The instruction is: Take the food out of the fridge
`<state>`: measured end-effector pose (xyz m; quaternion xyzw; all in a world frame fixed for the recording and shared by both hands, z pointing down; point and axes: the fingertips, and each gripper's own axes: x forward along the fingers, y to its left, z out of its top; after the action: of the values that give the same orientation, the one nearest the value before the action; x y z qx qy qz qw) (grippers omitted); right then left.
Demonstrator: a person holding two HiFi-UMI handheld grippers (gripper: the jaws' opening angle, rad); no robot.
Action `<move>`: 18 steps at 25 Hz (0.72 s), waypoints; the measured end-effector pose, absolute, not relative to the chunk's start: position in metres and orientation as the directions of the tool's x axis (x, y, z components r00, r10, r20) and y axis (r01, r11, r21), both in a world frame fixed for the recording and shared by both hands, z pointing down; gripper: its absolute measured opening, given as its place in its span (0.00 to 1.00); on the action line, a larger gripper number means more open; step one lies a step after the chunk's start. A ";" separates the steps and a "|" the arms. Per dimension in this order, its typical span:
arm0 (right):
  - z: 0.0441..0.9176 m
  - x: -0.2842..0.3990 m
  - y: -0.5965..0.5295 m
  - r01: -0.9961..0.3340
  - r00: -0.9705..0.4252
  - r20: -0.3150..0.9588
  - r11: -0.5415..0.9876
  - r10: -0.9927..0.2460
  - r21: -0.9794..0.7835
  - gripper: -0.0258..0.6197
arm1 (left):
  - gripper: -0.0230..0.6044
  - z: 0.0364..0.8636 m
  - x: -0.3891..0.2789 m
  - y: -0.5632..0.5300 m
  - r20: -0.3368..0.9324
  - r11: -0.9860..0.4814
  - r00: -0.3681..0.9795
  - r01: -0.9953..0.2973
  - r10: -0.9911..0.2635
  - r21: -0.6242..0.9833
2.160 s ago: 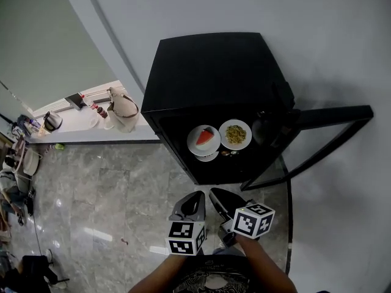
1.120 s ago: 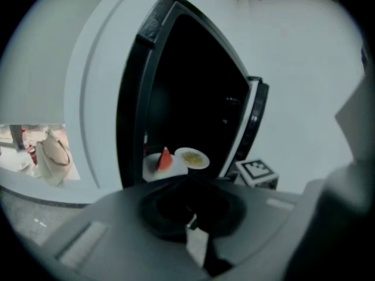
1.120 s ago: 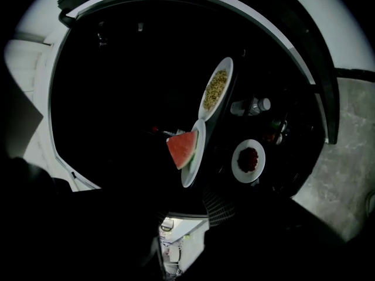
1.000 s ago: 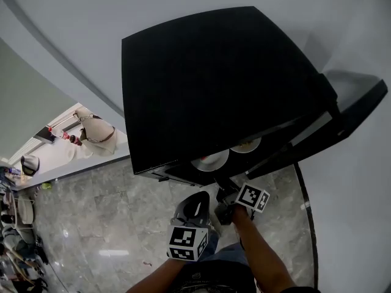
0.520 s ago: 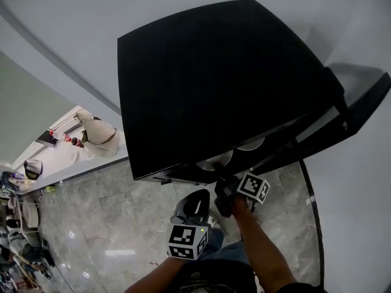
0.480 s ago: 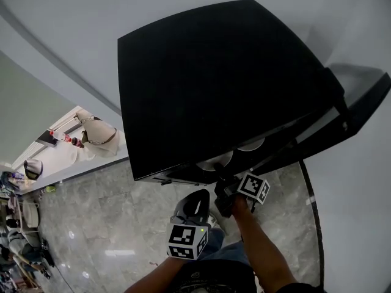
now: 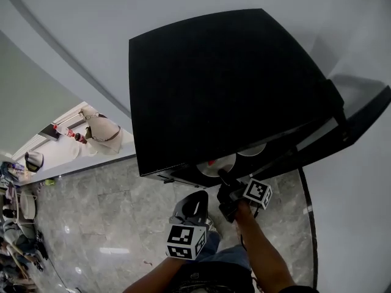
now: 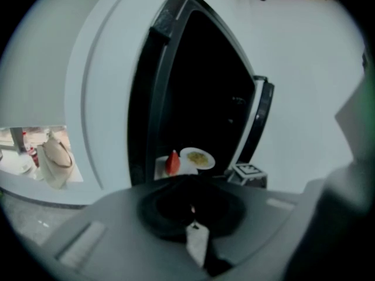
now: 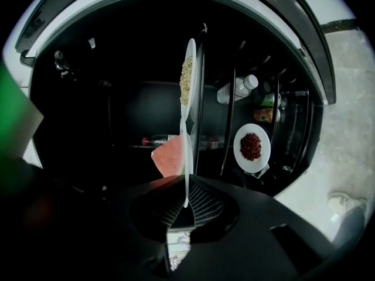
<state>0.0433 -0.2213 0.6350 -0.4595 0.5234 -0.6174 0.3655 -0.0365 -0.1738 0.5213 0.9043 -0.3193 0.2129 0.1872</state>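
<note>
Since the earliest frame the right gripper (image 7: pixel 223 177) has moved from in front of the person's body up to the fridge shelf. Its jaws have just been closing and are now clamped on the rim of the watermelon plate (image 7: pixel 215 165).

Head view, left to right:
- A white desk (image 7: pixel 67 154) at far left carries a beige handbag (image 7: pixel 101 130).
- A marble floor (image 7: pixel 91 218) lies below it.
- The left gripper (image 7: pixel 195 199) hangs low at centre, clear of the fridge (image 7: pixel 226 84). Its jaws are together with nothing between them.
- The watermelon plate sits at the front edge of the shelf, just under the fridge top.
- A second plate of yellow food (image 7: pixel 252 149) sits just beside it on the right.
- The fridge door (image 7: pixel 360 118) stands open at far right.

Left gripper view: both plates are visible on the shelf, with the watermelon slice (image 8: pixel 172 163) to the left of the yellow food.

Right gripper view (the picture is rolled, so the shelf runs vertically):
- The watermelon plate (image 9: pixel 186 174) appears edge-on, its rim pinched between the ridged pads (image 9: pixel 202 206).
- The watermelon slice (image 9: pixel 169 157) is on the plate's left face.
- The yellow food is further along the same shelf.
- On the next shelf, to the right, are a clear bottle (image 9: pixel 237 88) and a plate of dark red food (image 9: pixel 252 147).
</note>
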 end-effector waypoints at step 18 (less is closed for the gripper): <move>0.533 0.052 -0.110 -0.021 -0.496 0.124 -0.131 -0.859 -0.991 0.06 | 0.01 0.470 -0.046 -0.147 0.427 -0.576 0.596 -0.795 -0.680 0.192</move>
<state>0.0523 -0.1098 0.5333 -0.3832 0.5742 -0.6469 0.3240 -0.0460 -0.1471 0.4700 0.8741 -0.4218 0.1552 0.1845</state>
